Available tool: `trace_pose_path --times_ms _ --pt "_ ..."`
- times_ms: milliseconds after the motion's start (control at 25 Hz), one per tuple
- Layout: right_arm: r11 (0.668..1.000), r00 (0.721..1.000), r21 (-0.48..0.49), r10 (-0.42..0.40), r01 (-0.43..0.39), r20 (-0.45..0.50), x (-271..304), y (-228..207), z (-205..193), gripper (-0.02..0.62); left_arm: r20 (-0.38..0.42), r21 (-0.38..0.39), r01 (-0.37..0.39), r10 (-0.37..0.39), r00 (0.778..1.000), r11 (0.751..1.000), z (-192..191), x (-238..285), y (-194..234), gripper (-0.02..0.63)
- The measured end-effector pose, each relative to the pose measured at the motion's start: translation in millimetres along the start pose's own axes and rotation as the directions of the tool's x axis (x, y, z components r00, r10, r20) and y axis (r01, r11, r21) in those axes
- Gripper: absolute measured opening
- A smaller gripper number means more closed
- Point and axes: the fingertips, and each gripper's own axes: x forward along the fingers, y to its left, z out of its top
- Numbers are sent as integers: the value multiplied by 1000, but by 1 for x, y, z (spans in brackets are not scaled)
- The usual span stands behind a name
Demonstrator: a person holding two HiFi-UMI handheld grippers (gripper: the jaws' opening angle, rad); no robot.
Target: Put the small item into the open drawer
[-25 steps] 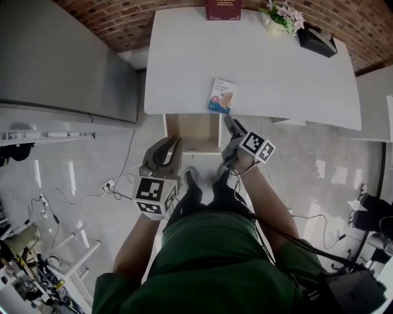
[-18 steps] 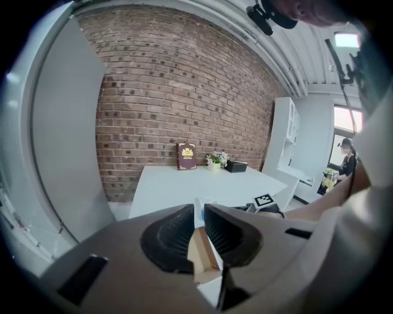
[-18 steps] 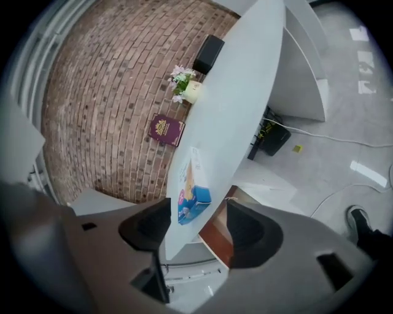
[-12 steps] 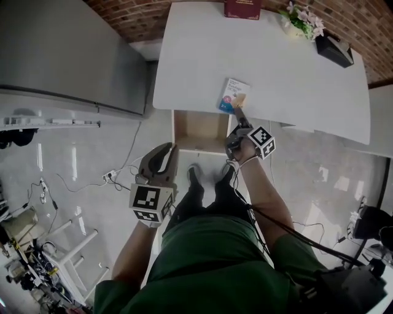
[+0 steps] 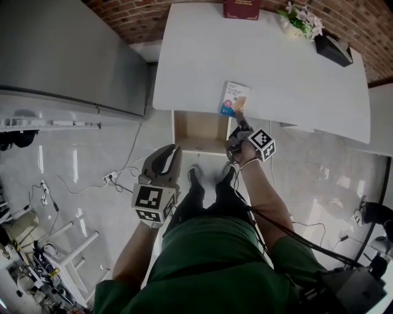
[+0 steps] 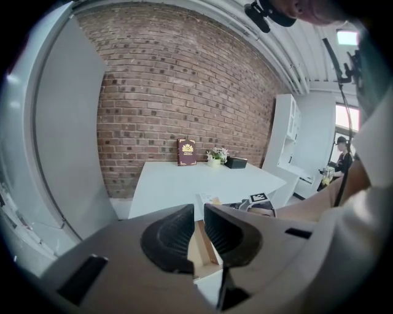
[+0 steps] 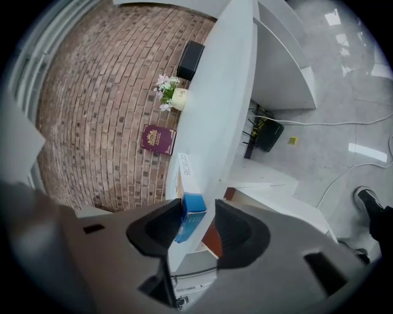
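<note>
Jaws of our right gripper (image 7: pixel 198 211) stand partly open and have just been closing, with the box (image 7: pixel 188 184) between them. In the right gripper view the box's blue end sits in the gap close against the pad on the picture's left. The other pad stands a little off, with a strip of white table edge showing between it and the box, so we do not call this a firm grip. The gripper is rolled onto its side here, and the tabletop runs up the picture like a wall. The box lies flat on the table (image 5: pixel 276 67), right at its near edge, with its white length pointing away from us toward the wall. We cannot tell whether it overhangs the edge. Just below and to the left of the box, the drawer (image 5: pixel 199 132) is pulled out from under the table, with its bare wooden floor showing. Our left gripper (image 6: pixel 199 211) hangs low in front of the drawer, well apart from the box. Its jaws are only a narrow slit apart and have nothing in them, and through the slit we see the drawer's wooden side. Our shoes (image 5: pixel 195 176) stand on the grey floor just in front of the drawer. At the far side of the table, against the brick wall, are a dark red book (image 5: pixel 241 8), a pot of flowers (image 5: pixel 301 18) and a black case (image 5: pixel 334 48).
</note>
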Motion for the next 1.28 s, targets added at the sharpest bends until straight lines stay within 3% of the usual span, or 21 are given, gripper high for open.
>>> trace_pose_path --times_ms 120,400,800,1040,1160,1280 --pt "1000 1000 -11 14 -14 -3 -5 2 1 136 1 3 19 -19 1000 1000 0 3 -7 48" --pt "999 1000 -43 8 -9 -19 -25 -1 0 130 -9 5 42 -42 999 999 -4 4 -18 47" --pt "961 992 -269 31 -64 -125 -52 17 -4 101 -20 -34 76 -77 997 997 -10 11 -39 48" --pt "901 976 -414 46 -134 -214 -66 34 -6 97 -7 -53 75 -75 997 996 -15 14 -49 46" --pt "851 960 -489 59 -192 -274 -71 45 -12 95 -4 -67 59 -60 998 996 -19 14 -49 48" --pt "781 934 -566 60 -263 -351 -73 56 -24 95 -1 -85 31 -31 1000 996 -25 12 -45 48"
